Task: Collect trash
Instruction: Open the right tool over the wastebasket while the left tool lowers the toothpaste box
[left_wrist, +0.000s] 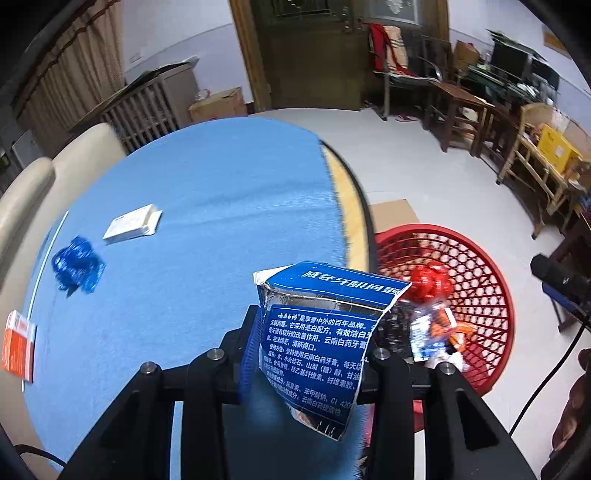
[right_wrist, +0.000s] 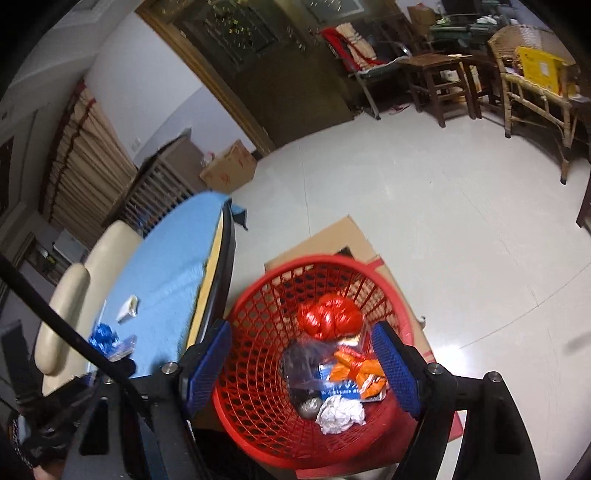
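- The left gripper (left_wrist: 314, 354) is clamped on a torn blue toothpaste box (left_wrist: 325, 332); the flattened carton stands up between its jaws, white print facing the camera, silver inner lining showing along the ripped edges.
- The held box hangs over the near edge of the table (left_wrist: 207, 192), which is covered by a blue cloth, with the basket just past the edge on the right.
- On the cloth farther out lie a crumpled blue wrapper (left_wrist: 77, 267), a small white box (left_wrist: 133, 223) just beyond it, and an orange and white packet (left_wrist: 18, 345) at the left edge, all apart from one another.
- The right gripper (right_wrist: 306, 369) stands wide with nothing between its blue pads (right_wrist: 395, 369); it is poised above the mouth of the basket.
- The red basket (right_wrist: 255, 332) sits on the floor on a flat piece of cardboard (right_wrist: 343, 236), right beside the table's edge.
- Inside the basket lie a red crumpled bag (right_wrist: 328, 317), an orange wrapper (right_wrist: 358, 369), a blue toothpaste package (right_wrist: 340, 391) partly under clear plastic, a crumpled white paper (right_wrist: 340, 411) and a small grey ball (right_wrist: 308, 406), heaped together at the bottom.
- Cream chair backs (right_wrist: 74, 314) stand along the far side of the table.
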